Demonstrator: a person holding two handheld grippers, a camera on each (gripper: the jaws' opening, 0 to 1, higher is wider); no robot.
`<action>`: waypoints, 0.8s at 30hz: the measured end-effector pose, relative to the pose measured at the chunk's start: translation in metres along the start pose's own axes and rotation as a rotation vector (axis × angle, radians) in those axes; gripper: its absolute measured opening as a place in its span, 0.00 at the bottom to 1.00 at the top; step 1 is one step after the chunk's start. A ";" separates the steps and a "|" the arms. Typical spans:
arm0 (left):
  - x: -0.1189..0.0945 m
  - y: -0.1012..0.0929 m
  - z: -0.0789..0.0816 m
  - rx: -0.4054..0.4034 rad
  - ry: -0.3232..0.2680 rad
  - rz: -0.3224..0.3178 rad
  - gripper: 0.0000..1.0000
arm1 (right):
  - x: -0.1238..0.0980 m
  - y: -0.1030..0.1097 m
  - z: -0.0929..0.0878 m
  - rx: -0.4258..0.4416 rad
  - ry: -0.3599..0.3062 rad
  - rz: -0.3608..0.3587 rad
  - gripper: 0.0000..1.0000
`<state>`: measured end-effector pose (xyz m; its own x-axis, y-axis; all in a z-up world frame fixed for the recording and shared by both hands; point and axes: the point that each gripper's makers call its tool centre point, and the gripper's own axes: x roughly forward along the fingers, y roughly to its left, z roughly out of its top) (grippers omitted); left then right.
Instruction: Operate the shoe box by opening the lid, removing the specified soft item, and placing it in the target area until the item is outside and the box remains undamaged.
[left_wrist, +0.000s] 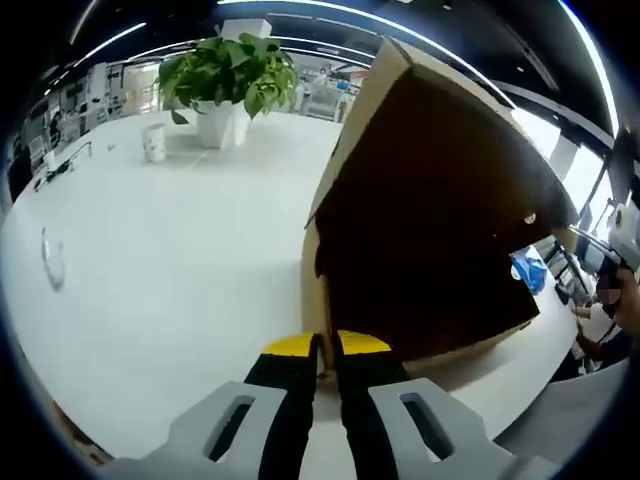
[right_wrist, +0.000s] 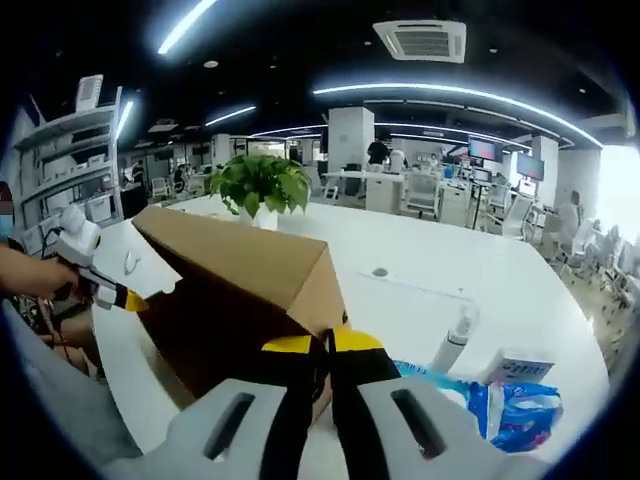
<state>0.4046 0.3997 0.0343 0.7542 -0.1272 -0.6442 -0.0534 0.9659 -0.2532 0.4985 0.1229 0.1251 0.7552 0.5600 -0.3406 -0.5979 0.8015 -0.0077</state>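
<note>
The shoe box (left_wrist: 430, 210) is brown cardboard with tan and dark faces and stands on the white table (left_wrist: 180, 270). In the left gripper view my left gripper (left_wrist: 325, 347) is shut on the box's near lower corner edge. In the right gripper view the shoe box (right_wrist: 240, 270) lies just ahead, and my right gripper (right_wrist: 328, 343) is shut on its near corner. The left gripper (right_wrist: 125, 297), held by a hand, touches the box's far left edge. The right gripper (left_wrist: 608, 245) shows past the box. I cannot tell whether the lid is raised.
A potted plant (left_wrist: 230, 75) and a white cup (left_wrist: 153, 142) stand at the far side of the table. A blue and white packet (right_wrist: 520, 410), a spray bottle (right_wrist: 455, 340) and a small white box (right_wrist: 515, 365) lie right of the shoe box.
</note>
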 end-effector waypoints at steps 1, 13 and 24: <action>0.000 0.000 0.000 0.001 0.001 -0.001 0.05 | -0.001 0.000 -0.002 -0.002 0.004 -0.001 0.03; -0.025 0.000 0.023 0.112 -0.100 -0.023 0.18 | -0.006 0.009 -0.021 -0.056 0.034 0.024 0.05; -0.047 -0.019 0.053 0.345 -0.186 -0.104 0.29 | -0.013 0.023 -0.041 -0.087 0.050 0.081 0.11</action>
<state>0.4049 0.3993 0.1082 0.8510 -0.2158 -0.4788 0.2284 0.9730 -0.0325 0.4644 0.1256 0.0909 0.6902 0.6097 -0.3898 -0.6795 0.7313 -0.0593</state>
